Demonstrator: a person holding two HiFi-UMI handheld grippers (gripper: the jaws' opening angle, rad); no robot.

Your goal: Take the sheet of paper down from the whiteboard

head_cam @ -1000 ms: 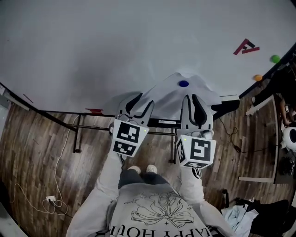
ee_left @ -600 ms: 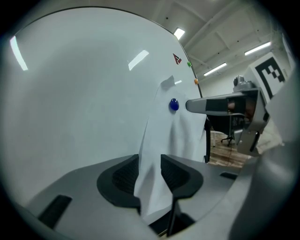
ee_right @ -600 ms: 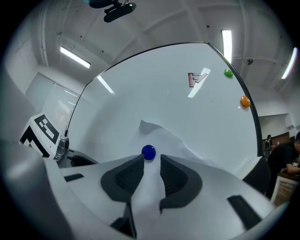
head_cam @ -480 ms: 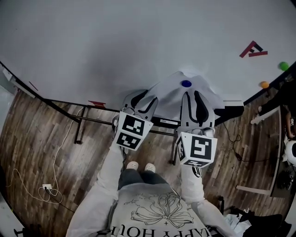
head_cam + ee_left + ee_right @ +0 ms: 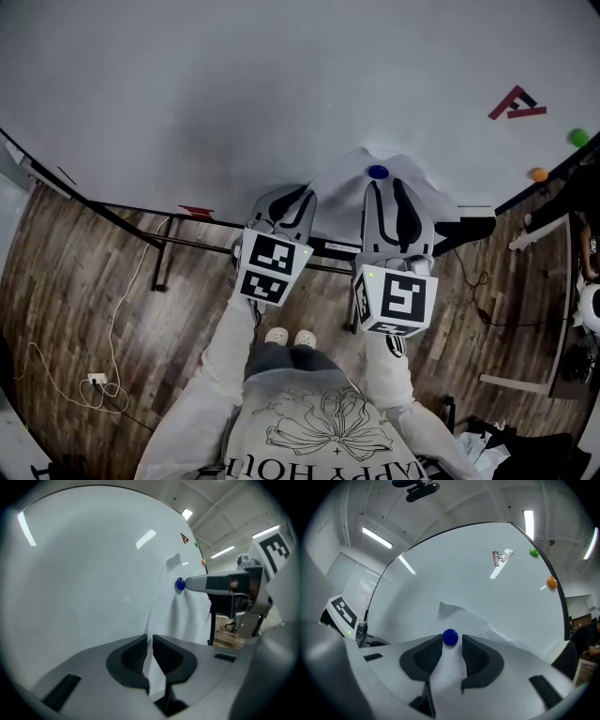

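Observation:
A white sheet of paper (image 5: 336, 204) hangs creased on the whiteboard (image 5: 234, 94), pinned near its top by a round blue magnet (image 5: 378, 172). My left gripper (image 5: 292, 200) is at the sheet's left edge. In the left gripper view its jaws are closing, and the pads pinch the paper edge (image 5: 151, 656) between them. My right gripper (image 5: 385, 187) points at the magnet. In the right gripper view its jaws are opening; the blue magnet (image 5: 450, 637) sits between the fingertips with a small gap on each side, and the paper (image 5: 461, 616) lies behind it.
A red angular magnet (image 5: 518, 101), a green magnet (image 5: 578, 137) and an orange magnet (image 5: 537, 173) sit at the board's right side. The board's black stand (image 5: 159, 246) rests on the wooden floor. Cables and a plug strip (image 5: 94, 384) lie at the lower left.
The left gripper's jaws have come together on the paper's left edge. The right gripper's jaws have spread apart around the blue magnet. Both hands have stayed nearly in place.

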